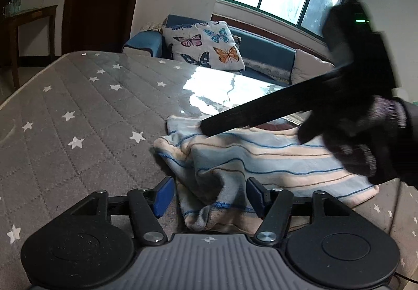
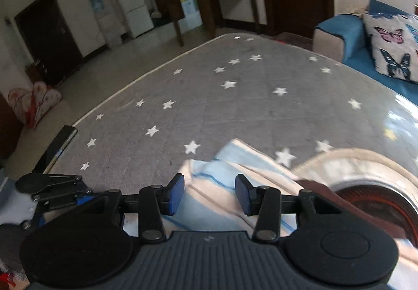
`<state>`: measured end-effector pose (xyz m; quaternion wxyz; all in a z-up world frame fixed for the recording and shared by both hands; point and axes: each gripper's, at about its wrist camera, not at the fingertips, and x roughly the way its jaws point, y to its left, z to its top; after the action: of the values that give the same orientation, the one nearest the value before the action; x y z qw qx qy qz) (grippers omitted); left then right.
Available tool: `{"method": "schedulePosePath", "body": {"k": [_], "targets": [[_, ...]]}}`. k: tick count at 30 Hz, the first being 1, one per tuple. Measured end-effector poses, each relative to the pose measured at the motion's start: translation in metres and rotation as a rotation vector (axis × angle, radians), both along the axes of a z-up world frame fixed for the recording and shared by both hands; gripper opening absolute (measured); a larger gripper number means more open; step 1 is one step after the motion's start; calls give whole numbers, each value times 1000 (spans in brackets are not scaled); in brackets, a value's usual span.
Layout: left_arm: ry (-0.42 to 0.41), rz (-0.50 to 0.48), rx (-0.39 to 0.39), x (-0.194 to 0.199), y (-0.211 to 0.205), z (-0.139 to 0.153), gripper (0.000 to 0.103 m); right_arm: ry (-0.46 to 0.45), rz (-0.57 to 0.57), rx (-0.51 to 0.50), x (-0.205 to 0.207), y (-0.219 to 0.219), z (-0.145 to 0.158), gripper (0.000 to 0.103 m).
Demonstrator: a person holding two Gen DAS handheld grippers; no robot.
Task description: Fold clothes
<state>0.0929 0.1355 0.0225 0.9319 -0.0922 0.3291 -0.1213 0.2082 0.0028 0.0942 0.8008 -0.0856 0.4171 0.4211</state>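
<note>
From the left wrist, the left gripper (image 1: 210, 198) stands released just over the near corner of the striped garment (image 1: 261, 156), a bunched fold of cloth rising between its blue pads (image 1: 164, 197) without either pad pressing on it. The garment lies on the star-printed mattress (image 1: 78, 107), its long axis running away to the right, stripes along that length. Across its far edge reaches the right gripper (image 1: 202, 128), seen from the side as a dark bar whose tip touches or nearly touches the cloth, carried by a gloved hand (image 1: 352, 141); from here its jaws cannot be read. From the right wrist, blurred by motion, the right gripper (image 2: 209, 194) shows its pads apart with pale blue-striped cloth (image 2: 209, 201) below and between them, not pinched. The garment spreads toward the near right; a rounded pale and dark shape at the right is too smeared to name. By my reading the left gripper is the better placed: the near corner sits right inside its jaws, so closing there would take it.
</note>
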Motion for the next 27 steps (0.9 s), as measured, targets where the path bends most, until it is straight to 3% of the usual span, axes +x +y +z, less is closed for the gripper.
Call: {"method": "schedulePosePath", "body": {"k": [3,6,8,13,18,27], "targets": [[-15,-1,2,-5,1,4,67,-6,4,-42,4,20,-14,40],[-27,21,5,-6,6,8,67,29,-7,-63,5,26,-28,14],[-35,40,0,-6,12,10,66,17,-27,-43,2,20,-28,5],[-39,74,-25,9,25,10,59,4,-84,79,-2,-12,-7,2],[-5,105,-42,39,28,3,29,3,-165,168,1,-41,10,2],[-10,-22,-95,86,4,-4,19,10,-232,245,7,-63,15,2]]}}
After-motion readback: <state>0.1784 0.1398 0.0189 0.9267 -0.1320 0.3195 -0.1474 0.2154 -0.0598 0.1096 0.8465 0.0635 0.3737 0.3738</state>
